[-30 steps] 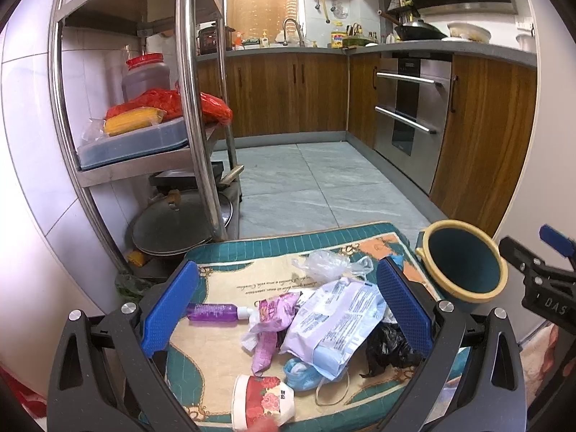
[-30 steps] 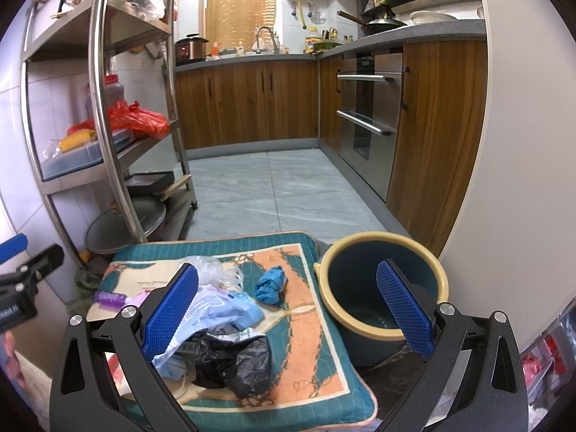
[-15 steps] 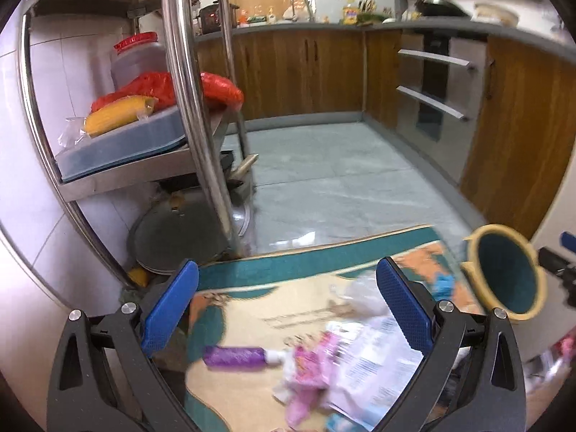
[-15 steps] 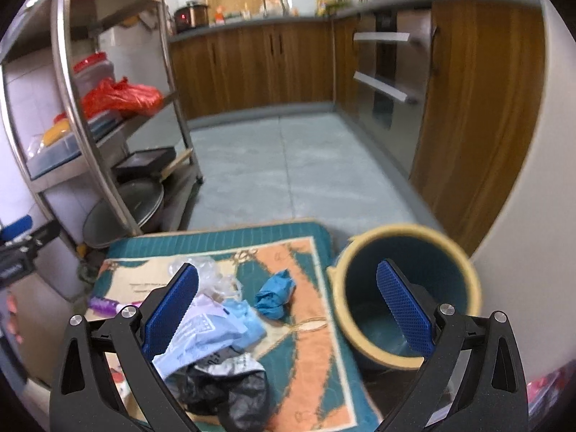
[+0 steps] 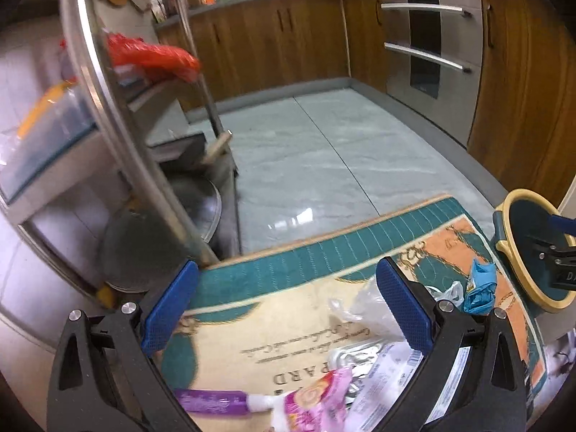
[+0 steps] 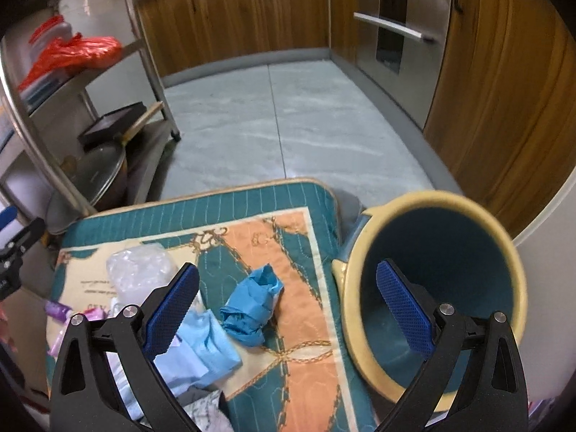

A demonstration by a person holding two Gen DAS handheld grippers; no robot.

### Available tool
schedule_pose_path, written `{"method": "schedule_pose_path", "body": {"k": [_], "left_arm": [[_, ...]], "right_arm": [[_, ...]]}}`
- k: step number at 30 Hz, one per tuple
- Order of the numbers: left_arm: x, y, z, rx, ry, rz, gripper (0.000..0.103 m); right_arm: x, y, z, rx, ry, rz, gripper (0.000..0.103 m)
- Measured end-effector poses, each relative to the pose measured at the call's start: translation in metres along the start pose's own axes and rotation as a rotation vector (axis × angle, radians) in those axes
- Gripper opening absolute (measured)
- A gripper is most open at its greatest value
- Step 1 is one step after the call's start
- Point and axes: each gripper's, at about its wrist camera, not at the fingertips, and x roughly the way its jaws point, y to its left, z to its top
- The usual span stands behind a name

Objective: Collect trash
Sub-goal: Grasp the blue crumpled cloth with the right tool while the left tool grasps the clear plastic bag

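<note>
Both grippers hang with jaws wide apart and nothing between them. On the patterned mat (image 6: 298, 244), the crumpled blue wad (image 6: 252, 309) lies near the mat's right edge, in the gap of the right gripper (image 6: 288, 309), closer to its left pad. Just off that edge stands the yellow-rimmed bin (image 6: 432, 288). The left gripper (image 5: 288, 309) frames bare mat, with the purple tube (image 5: 212, 401) and pink wrapper (image 5: 313, 399) below its pads.

Trash (image 5: 363, 385) between spread left fingers (image 5: 403, 309)

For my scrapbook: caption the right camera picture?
Open right tongs hover over a crumpled blue wad beside the empty bin.
</note>
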Motion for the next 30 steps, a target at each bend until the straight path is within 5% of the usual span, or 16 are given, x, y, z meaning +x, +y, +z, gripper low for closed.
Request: {"method": "schedule_pose_path", "body": {"k": [9, 15, 24, 30], "left_arm": [[0.047, -0.023, -0.004, -0.026, 0.117, -0.129, 0.094], [0.063, -0.029, -0.007, -0.071, 0.175, -0.183, 0.09], [0.079, -0.044, -0.016, -0.078, 0.294, -0.272, 0.081], [0.086, -0.05, -0.023, -0.053, 0.343, -0.273, 0.062]], "right_arm": [[0.039, 0.004, -0.009, 0.014, 0.088, 0.042, 0.093], [0.058, 0.009, -0.025, 0.039, 0.198, 0.072, 0.068], [0.063, 0.018, -0.03, 0.036, 0.225, 0.117, 0.042], [0.061, 0.016, -0.03, 0.051, 0.232, 0.149, 0.037]]}}
